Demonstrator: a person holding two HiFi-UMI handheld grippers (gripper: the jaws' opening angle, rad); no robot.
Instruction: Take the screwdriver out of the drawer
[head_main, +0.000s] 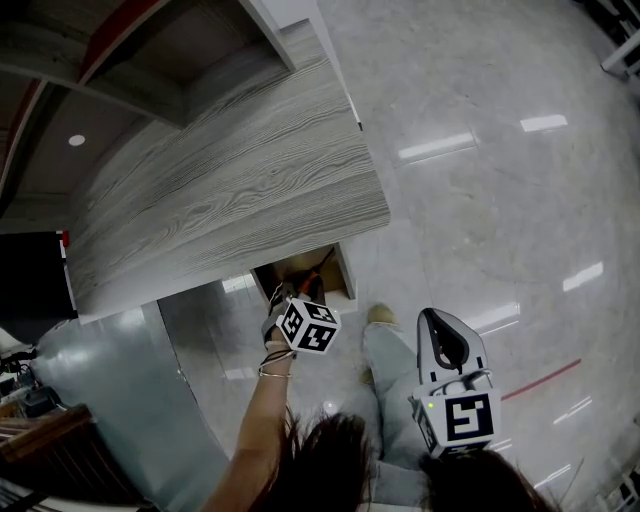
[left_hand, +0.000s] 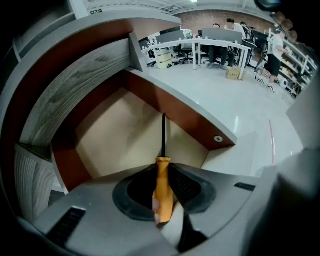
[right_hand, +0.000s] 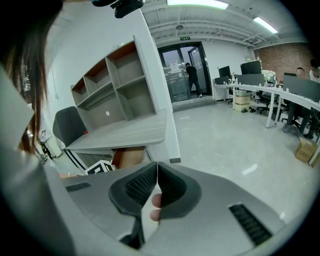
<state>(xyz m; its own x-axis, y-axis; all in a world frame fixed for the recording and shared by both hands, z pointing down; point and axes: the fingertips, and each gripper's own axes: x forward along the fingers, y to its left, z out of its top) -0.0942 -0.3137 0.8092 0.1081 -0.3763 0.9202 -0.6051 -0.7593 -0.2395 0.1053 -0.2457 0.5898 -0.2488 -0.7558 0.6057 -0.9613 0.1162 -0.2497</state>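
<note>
The left tool (left_hand: 163, 167) is clenched on the orange handle of the screwdriver (left_hand: 162, 192), with the pads pressing it from both sides near the end where the dark shaft starts. The shaft points away from the tool, down into the open drawer (left_hand: 107, 137), whose pale floor shows nothing else. Whether the tip touches the far wall or hangs free I cannot tell. In the head view the drawer stands pulled out from under the near edge of the grey wood-grain bench (head_main: 220, 200), and the left tool reaches into it from above.

The step in hand, as I judge it, is the lift out. Hold the clamp firm, since a smooth round handle may twist or slip between the pads. Raise the screwdriver along the line of its shaft until the tip is above the brown drawer walls, and only then draw it toward the near side. The bench edge overhangs the far part of the drawer, so the path should run over the near, open part. The right tool (right_hand: 154, 172) is closed on nothing, its jaws meeting tip to tip, well right of the drawer — no need for it here.
</note>
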